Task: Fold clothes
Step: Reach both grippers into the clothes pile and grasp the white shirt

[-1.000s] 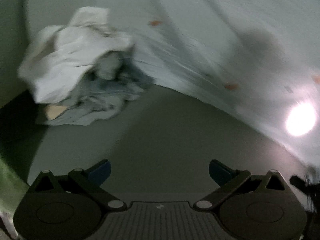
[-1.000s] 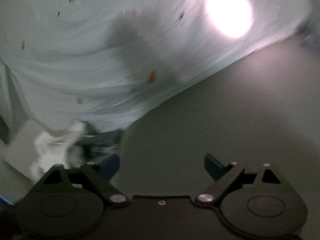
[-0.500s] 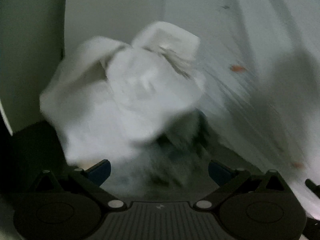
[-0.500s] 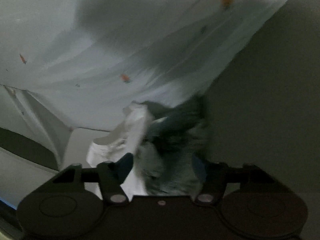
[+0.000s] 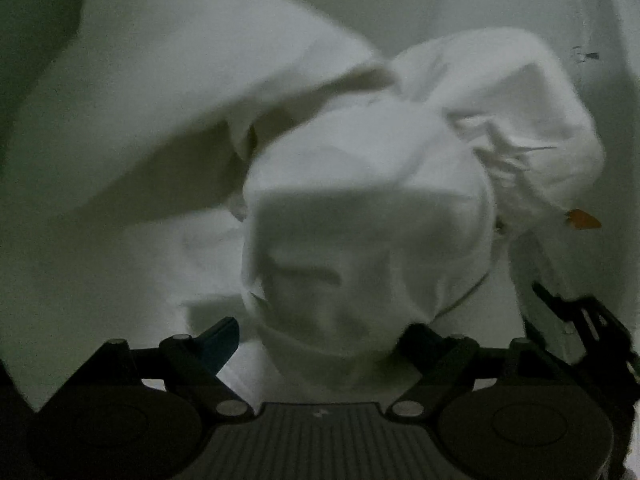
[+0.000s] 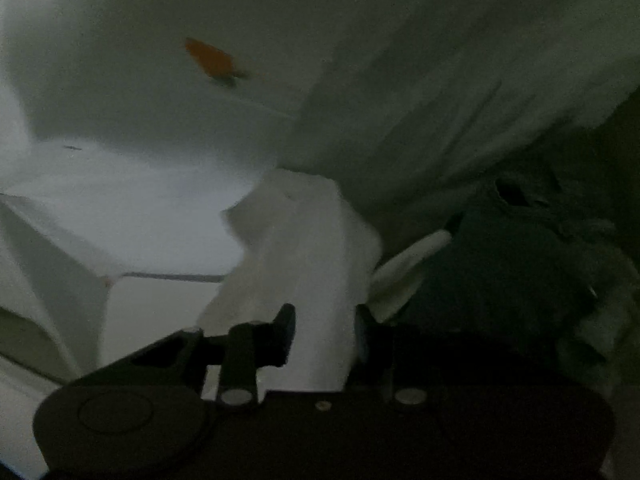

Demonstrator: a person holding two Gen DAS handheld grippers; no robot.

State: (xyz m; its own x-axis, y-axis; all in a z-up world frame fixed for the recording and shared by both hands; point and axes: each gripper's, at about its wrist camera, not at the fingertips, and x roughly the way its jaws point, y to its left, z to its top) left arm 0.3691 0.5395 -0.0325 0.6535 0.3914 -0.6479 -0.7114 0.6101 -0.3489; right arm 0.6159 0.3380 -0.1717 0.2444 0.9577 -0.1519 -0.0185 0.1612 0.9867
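Between both tools sits white cloth (image 5: 368,220): left tool (image 5: 320,340) wide, right tool (image 6: 324,332) pinching it.

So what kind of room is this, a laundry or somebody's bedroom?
Probably a bedroom, though it's dim. A pale sheet with small orange prints drapes over what looks like a bed, and a crumpled white garment lies heaped beside darker clothes, waiting to be folded.

Home bedroom, carrot-print bedsheet (image 6: 360,92), crumpled laundry (image 5: 360,208)
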